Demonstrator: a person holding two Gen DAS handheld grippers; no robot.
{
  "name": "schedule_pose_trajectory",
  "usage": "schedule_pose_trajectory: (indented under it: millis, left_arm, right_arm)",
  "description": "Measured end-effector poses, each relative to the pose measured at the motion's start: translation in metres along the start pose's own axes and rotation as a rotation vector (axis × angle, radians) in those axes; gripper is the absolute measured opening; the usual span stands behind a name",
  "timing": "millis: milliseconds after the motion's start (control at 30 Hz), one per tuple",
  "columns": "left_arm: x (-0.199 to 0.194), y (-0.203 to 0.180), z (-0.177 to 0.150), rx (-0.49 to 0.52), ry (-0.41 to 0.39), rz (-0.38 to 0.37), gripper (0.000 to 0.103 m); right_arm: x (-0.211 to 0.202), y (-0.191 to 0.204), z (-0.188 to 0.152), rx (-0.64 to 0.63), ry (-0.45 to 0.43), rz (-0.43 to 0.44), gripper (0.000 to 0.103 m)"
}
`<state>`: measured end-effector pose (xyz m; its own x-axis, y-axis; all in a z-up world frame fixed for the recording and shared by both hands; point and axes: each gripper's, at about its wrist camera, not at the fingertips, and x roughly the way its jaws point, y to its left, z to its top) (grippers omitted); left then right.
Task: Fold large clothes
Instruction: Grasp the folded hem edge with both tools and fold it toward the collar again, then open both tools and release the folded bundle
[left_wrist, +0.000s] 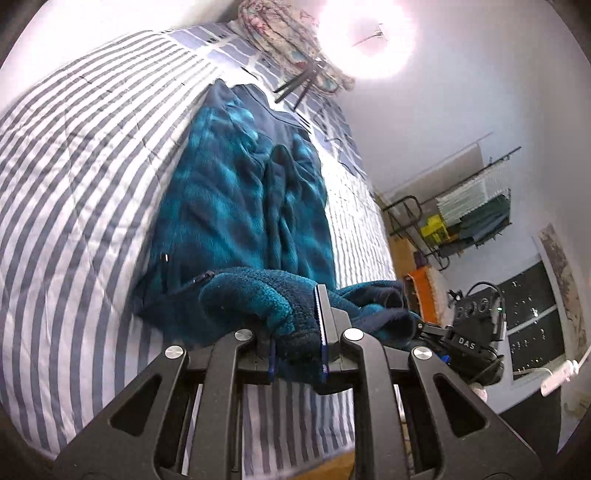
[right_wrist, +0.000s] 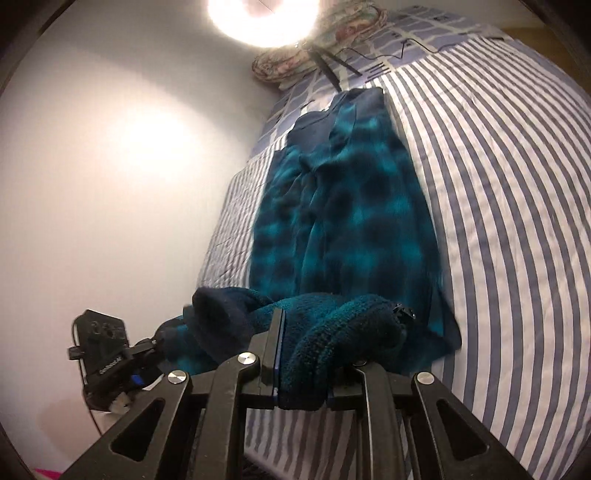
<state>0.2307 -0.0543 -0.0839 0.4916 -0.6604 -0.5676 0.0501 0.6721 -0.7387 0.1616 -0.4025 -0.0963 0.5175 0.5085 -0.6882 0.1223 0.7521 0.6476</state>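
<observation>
A large teal and navy fleece garment (left_wrist: 236, 206) lies lengthwise on a blue-and-white striped bed cover (left_wrist: 74, 184). My left gripper (left_wrist: 297, 332) is shut on a thick bunch of the fleece's near edge, lifted off the bed. My right gripper (right_wrist: 303, 354) is shut on another bunch of the same near edge of the fleece (right_wrist: 351, 221). Each gripper shows in the other's view: the right one (left_wrist: 469, 332) at the left view's right side, the left one (right_wrist: 110, 354) at the right view's lower left. A zipper pull (right_wrist: 404, 314) hangs by the right grip.
A floral pillow (left_wrist: 291, 44) and a black tripod (left_wrist: 299, 86) lie at the bed's far end under a bright ring light (right_wrist: 264, 18). A white wall (right_wrist: 110, 166) runs along the bed's side. A rack with folded cloth (left_wrist: 469, 206) stands beyond the bed.
</observation>
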Motion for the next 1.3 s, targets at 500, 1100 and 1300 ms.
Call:
schedule_pose_trajectory:
  millis: [500, 1100, 1300]
  left_arm:
    - [0.072, 0.043, 0.044, -0.089, 0.044, 0.080, 0.014]
    - [0.079, 0.055, 0.064, -0.239, 0.141, -0.034, 0.035]
    - [0.068, 0.049, 0.070, -0.225, 0.120, -0.053, 0.053]
  right_arm:
    - [0.080, -0.024, 0.052, 0.012, 0.057, -0.082, 0.017]
    - [0.026, -0.035, 0.072, 0.118, -0.027, 0.137, 0.055]
    - [0.054, 0.045, 0.037, -0.267, 0.141, 0.137, 0.033]
